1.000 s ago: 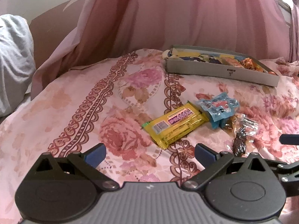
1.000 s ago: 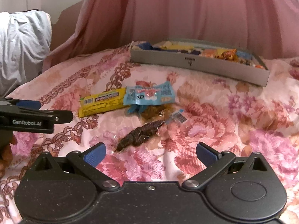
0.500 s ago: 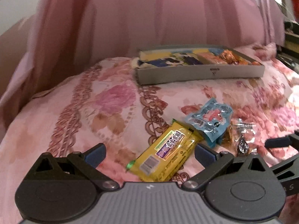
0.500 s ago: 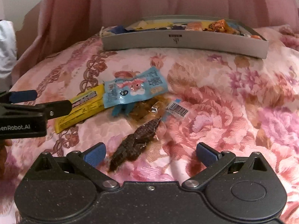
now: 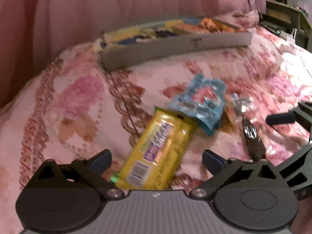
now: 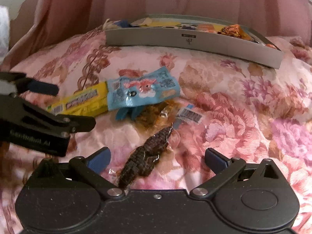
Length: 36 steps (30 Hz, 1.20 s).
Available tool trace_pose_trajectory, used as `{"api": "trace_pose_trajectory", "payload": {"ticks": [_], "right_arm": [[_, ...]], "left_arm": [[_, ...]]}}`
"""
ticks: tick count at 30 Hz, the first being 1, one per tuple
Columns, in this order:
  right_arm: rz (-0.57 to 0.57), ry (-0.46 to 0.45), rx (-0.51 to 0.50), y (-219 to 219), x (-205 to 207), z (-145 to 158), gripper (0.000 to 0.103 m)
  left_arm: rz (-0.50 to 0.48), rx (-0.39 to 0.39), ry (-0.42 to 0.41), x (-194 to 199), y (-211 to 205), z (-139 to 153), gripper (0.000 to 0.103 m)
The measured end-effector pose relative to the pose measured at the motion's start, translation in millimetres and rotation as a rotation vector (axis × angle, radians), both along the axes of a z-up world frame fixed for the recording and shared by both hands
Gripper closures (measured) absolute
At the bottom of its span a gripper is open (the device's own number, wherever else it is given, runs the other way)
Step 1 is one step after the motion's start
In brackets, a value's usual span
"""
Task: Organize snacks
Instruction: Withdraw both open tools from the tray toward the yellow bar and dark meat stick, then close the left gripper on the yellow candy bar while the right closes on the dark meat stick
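A yellow snack bar [image 5: 158, 152] lies on the flowered bedspread between the open fingers of my left gripper [image 5: 156, 159]; it also shows in the right wrist view [image 6: 81, 103]. A blue snack packet [image 5: 198, 105] overlaps its far end and shows in the right wrist view [image 6: 142, 91]. A dark brown snack in clear wrap [image 6: 146, 156] lies between the open fingers of my right gripper [image 6: 157, 159]; it also shows in the left wrist view [image 5: 253, 142]. A grey tray [image 6: 191, 41] filled with snacks sits at the back [image 5: 175, 46].
An amber clear-wrapped sweet [image 6: 156, 113] with a barcode label [image 6: 189, 115] lies beside the blue packet. The left gripper's fingers [image 6: 39, 87] enter the right wrist view from the left. Pink curtains hang behind the bed. Dark furniture [image 5: 282, 11] stands at the far right.
Both grippers have moved forward and down. The yellow bar now lies between my left fingers, the dark snack between my right fingers. Both stay open.
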State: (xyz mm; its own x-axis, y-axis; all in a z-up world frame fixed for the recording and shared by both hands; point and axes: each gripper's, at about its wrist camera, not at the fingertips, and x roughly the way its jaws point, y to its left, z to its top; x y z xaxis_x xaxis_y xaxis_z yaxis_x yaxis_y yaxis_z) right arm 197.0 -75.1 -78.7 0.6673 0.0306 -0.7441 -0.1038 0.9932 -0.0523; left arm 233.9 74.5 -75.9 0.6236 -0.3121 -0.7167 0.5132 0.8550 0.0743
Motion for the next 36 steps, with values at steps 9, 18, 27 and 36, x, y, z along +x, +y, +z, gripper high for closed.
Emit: {"api": "trace_pose_trajectory", "payload": {"ticks": [9,18,27,36], "right_arm": [[0.091,0.024,-0.020,-23.2,-19.5,11.5,0.022],[0.215,0.001,-0.102,-44.3,-38.7,19.7,0.028],[0.314,-0.081,-0.122,-55.7,-41.6,19.1,0.020],[0.265,-0.082,-0.026,-51.5,-20.6,7.6,0.020]], "left_arm": [[0.117,-0.065,0.145,-13.0,-2.8,5.2,0.019],[0.301,-0.236,0.274,-26.2,-12.2,11.9,0.022],[0.377,-0.202,0.224,-33.5,-31.0,8.2,0.021],[0.428,-0.116,0.171,-31.9,-47.9,7.9,0.020]]}}
